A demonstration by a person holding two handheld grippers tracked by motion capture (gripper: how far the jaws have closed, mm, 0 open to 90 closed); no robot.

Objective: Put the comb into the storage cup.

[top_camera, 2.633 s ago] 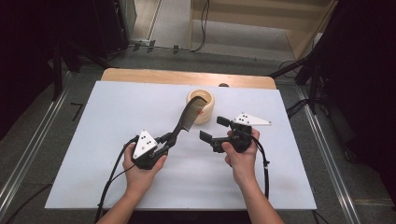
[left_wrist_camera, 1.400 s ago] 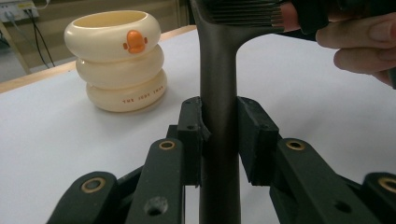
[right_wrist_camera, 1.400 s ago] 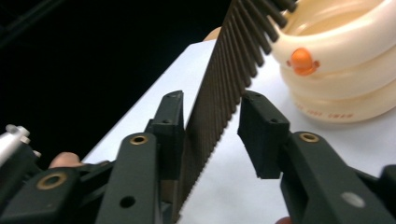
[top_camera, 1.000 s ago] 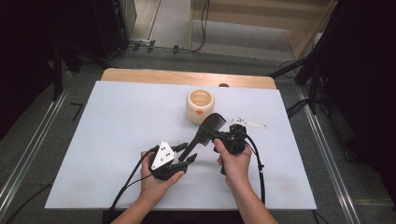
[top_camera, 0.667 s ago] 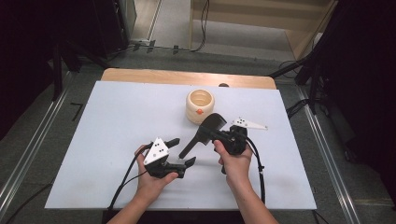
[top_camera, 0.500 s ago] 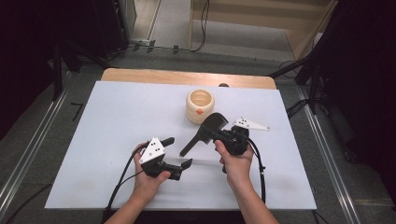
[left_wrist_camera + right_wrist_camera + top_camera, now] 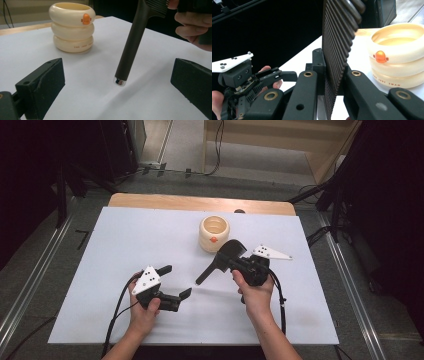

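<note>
A black hairbrush (image 7: 216,265) hangs above the white table, its handle slanting down to the left. My right gripper (image 7: 235,261) is shut on the brush's toothed head (image 7: 339,50), with the jaws on both sides of it. My left gripper (image 7: 175,281) is open, off to the lower left of the handle. Its jaws have just been opening and nothing sits between them. In the left gripper view, the handle (image 7: 130,50) with its silver end cap points down at the table, ahead of the wide-spread jaws and untouched.
A cream ringed cup (image 7: 214,233) with an orange dot stands upright just beyond the brush, near the table's back. The white sheet (image 7: 125,235) covers the table, with a wooden edge (image 7: 165,201) behind it. Cables trail from both grippers toward the front edge.
My left gripper let go of the brush handle, opened wide and drew away to the left. The right gripper stayed put, still holding the brush by its head.
</note>
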